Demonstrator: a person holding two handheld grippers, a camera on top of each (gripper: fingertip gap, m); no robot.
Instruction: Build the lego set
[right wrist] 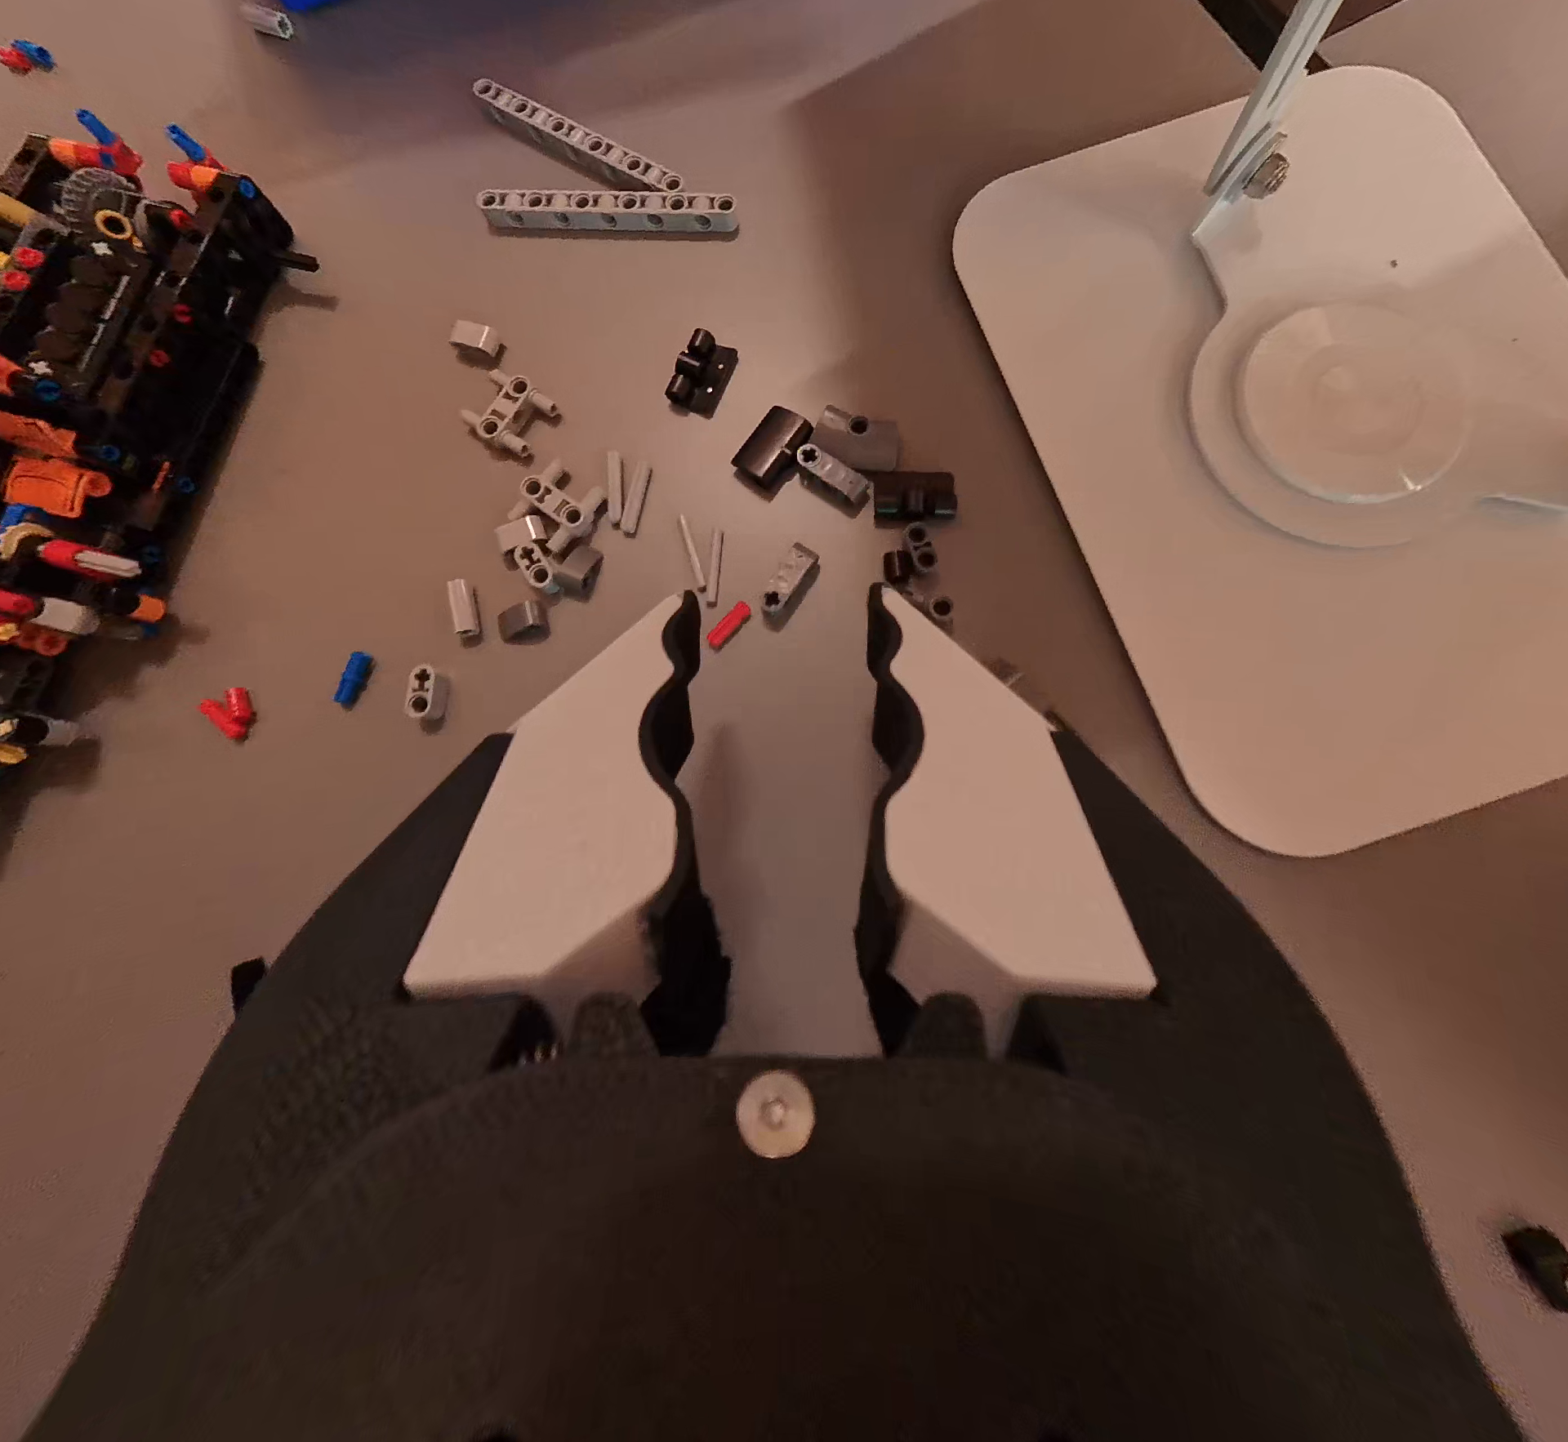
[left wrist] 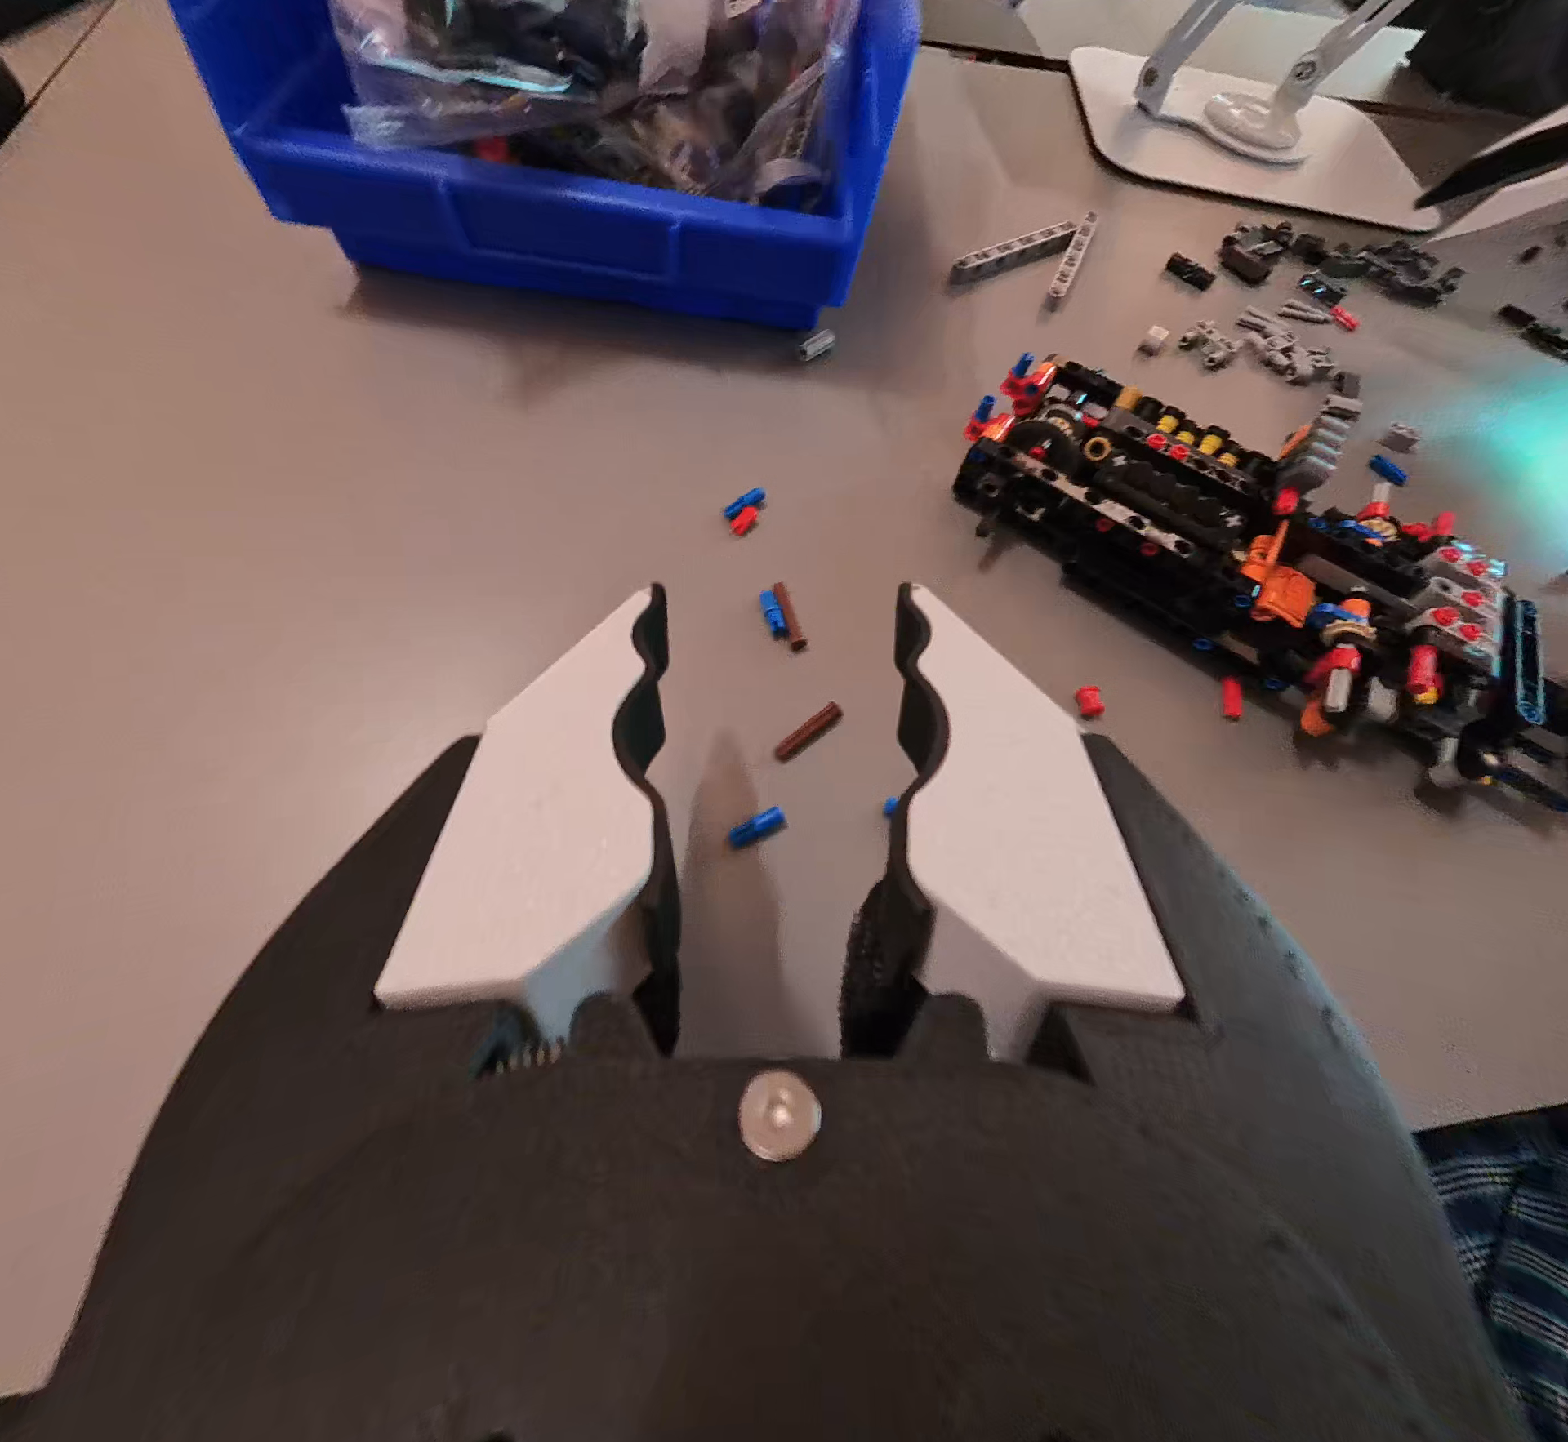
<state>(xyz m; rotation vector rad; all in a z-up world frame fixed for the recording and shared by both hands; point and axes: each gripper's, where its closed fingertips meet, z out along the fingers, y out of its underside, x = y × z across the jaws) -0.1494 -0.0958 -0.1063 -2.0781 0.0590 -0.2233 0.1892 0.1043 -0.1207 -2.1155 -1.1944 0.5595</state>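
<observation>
A partly built black lego model (left wrist: pixel 1256 553) with red, blue and orange parts lies on the grey table; it also shows at the left edge of the right wrist view (right wrist: pixel 102 400). My left gripper (left wrist: pixel 781 595) is open and empty above loose pins: a blue pin with a brown axle (left wrist: pixel 782 614), another brown axle (left wrist: pixel 808 731) and a blue pin (left wrist: pixel 755 826). My right gripper (right wrist: pixel 781 604) is open and empty above a small red pin (right wrist: pixel 728 624) and a grey connector (right wrist: pixel 789 573). Two long grey beams (right wrist: pixel 607 209) lie farther off.
A blue bin (left wrist: pixel 543 214) full of plastic bags stands at the back left. A white stand base (right wrist: pixel 1256 468) with a slanted arm sits at the right. Grey connectors (right wrist: pixel 551 519) and black parts (right wrist: pixel 814 451) are scattered between the model and the base. Tip to tip, the grippers are about 40 centimetres apart. Measured from the fingertips, the small red pin (right wrist: pixel 728 624) is 4 centimetres or so from the right gripper and 35 centimetres from the left. Seen from the left wrist view (left wrist: pixel 1349 315) as well.
</observation>
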